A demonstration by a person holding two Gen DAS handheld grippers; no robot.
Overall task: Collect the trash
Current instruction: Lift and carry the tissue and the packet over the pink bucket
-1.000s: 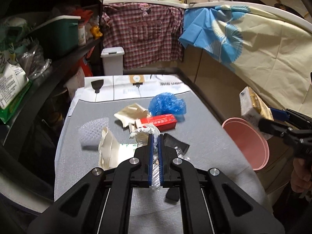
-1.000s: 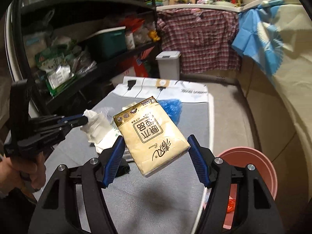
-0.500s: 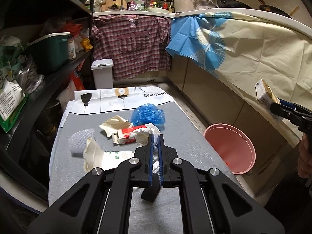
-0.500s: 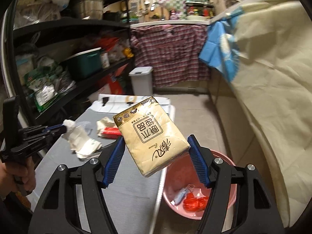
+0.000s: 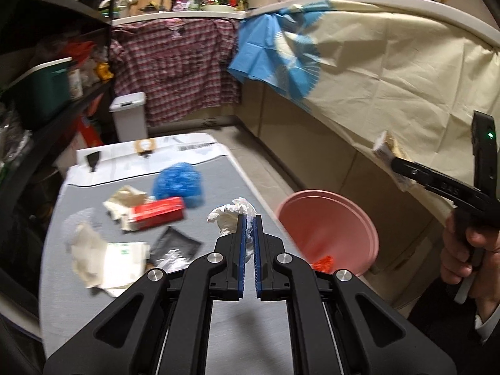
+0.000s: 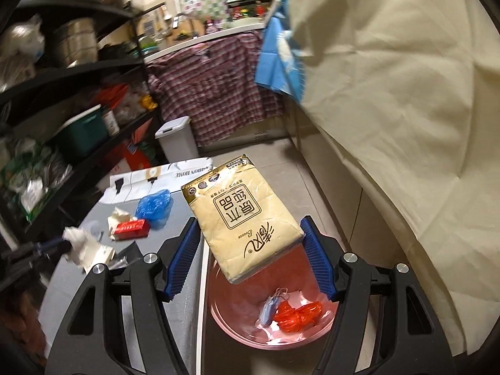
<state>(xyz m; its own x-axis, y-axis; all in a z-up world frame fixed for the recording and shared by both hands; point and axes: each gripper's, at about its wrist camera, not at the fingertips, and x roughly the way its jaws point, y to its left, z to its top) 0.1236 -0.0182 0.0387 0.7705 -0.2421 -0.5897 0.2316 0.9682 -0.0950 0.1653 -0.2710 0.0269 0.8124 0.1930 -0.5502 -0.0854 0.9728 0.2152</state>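
Two grippers loaded: right gripper point(image 6: 250, 250) clamped across tissue pack point(image 6: 242, 215) at frame centre above pink basin point(image 6: 325, 331); left gripper point(image 5: 249, 234) nearly closed, pinching crumpled white tissue point(image 5: 229, 214). Farther, upper left, red box point(image 5: 157, 213), blue bag point(image 5: 178, 182) on grey table point(image 5: 93, 306).

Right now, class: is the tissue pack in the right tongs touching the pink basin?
Apart. The right wrist view shows the tissue pack clamped between the right tongs, hanging in the air above the pink basin, clear of its rim.
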